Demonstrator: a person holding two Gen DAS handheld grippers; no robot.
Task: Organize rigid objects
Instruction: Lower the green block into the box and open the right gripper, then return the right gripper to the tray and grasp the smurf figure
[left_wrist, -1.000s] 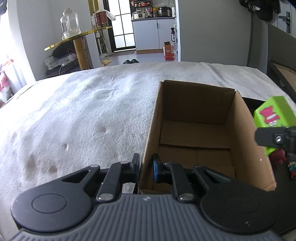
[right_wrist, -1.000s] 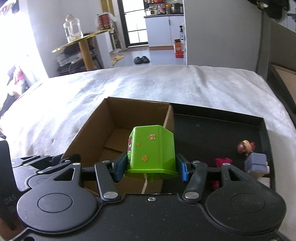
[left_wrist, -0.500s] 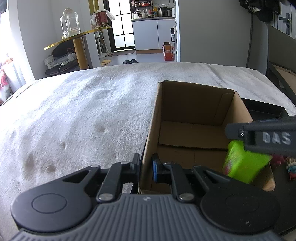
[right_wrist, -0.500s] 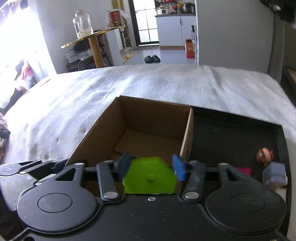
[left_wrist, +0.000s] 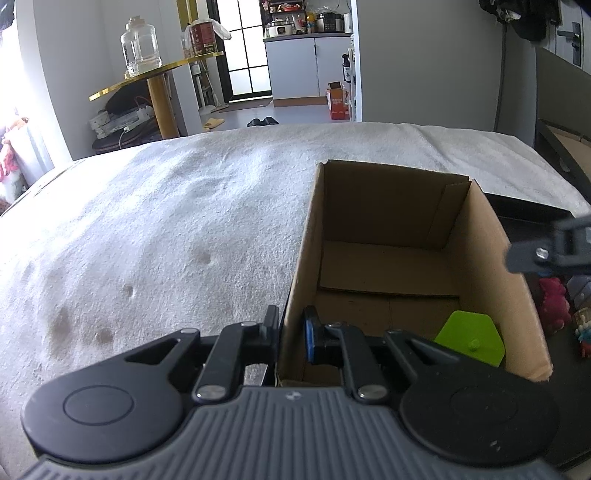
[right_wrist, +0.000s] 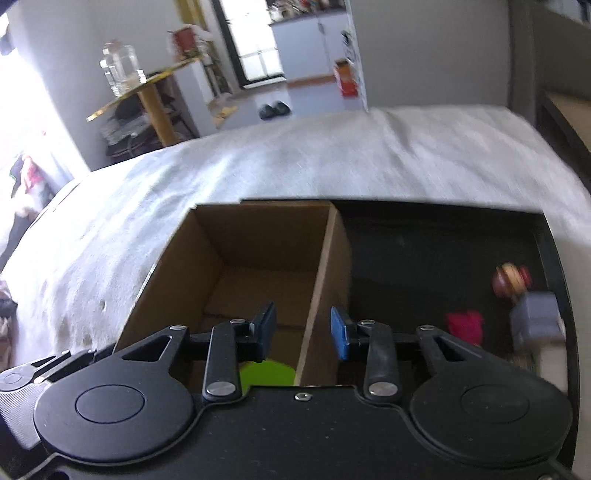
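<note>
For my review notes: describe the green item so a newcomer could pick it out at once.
On the white bedspread stands an open cardboard box. Inside, in its near right corner, lies the green container, the only thing in the box and the only bright green object.

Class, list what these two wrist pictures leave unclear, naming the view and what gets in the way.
- Green toy in the cardboard box, left wrist view: near part hidden by the left gripper.
- Same toy, right wrist view: only a sliver shows above the right gripper body.
- Small toys in the black tray: motion-blurred in the right wrist view, cut off by the frame edge in the left.
</note>
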